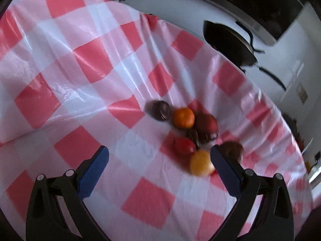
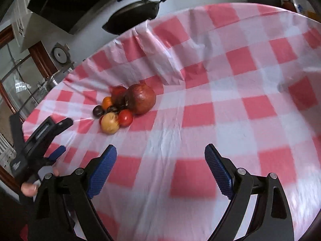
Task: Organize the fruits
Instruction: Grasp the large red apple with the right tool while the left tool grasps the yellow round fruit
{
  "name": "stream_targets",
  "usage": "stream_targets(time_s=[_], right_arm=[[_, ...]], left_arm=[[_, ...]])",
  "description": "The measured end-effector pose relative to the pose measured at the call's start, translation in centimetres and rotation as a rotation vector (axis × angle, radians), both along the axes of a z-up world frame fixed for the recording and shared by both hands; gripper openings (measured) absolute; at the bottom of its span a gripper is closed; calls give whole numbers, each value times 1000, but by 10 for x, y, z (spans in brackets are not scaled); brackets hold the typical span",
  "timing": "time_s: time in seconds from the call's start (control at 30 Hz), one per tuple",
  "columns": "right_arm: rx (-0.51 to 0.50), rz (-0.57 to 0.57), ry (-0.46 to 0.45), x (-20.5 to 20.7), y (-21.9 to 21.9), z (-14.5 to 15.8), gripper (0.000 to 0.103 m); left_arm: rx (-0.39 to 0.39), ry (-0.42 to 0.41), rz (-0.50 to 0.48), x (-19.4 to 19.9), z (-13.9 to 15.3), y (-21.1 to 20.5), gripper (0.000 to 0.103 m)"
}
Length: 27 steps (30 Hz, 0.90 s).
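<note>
1. The fruits sit in one tight heap on the table, which is draped in a pink-and-white checked plastic cloth. They lie toward one side of the cloth, near a fold in it, with much bare cloth around them.
2. In the heap I can pick out a large brownish-red fruit, a small orange one, a red one, a yellow one and a dark purple one. They touch one another, so nothing looks sorted yet; I see no bowl or tray to receive them.
3. The left claw hangs over the cloth just short of the heap, its blue pads set wide apart with nothing between them. The yellow fruit lies just beside its right-hand pad, not gripped.
4. The right claw is likewise spread wide and empty, farther from the fruit, with only cloth in its gap.
5. Both claws point down at the heap, which to my eye means an approach before a first pick.
6. The pictures are blurred, so finer detail on the smaller fruits escapes me.
7. A black pan rests beyond the cloth's edge, well apart from the fruit.
</note>
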State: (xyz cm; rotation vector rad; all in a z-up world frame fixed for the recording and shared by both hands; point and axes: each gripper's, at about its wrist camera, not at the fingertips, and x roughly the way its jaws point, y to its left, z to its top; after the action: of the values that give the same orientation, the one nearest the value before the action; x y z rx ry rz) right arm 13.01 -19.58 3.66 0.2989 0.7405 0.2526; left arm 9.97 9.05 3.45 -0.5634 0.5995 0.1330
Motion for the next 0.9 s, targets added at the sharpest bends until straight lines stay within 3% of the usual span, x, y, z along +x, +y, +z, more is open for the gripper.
stream_targets(time_s=[0.13,0.3,0.53,0.63,0.67,0.7,0.9], right_arm=[[7,14,18,43,20,-7,87],[7,38,41,96,45,-13,87],[5,90,109,148,66,-22,87],[4,113,128,155,69,-25,84],[3,120,130,156,69,-25,71],[11,124,127,155,69,-26,68],[75,41,66,118,44,-20,68]], left_arm=[[-60,-7,-3,-1,-8,24,101],[-75,-7,-16,-1,-11,29,101],[-10,3,-40,1,-10,17,101],[8,6,-61,2,-10,12,101],[13,8,-71,3,-10,11,101],[20,9,-86,4,-10,8,101],[58,6,-185,4,-8,-6,101]])
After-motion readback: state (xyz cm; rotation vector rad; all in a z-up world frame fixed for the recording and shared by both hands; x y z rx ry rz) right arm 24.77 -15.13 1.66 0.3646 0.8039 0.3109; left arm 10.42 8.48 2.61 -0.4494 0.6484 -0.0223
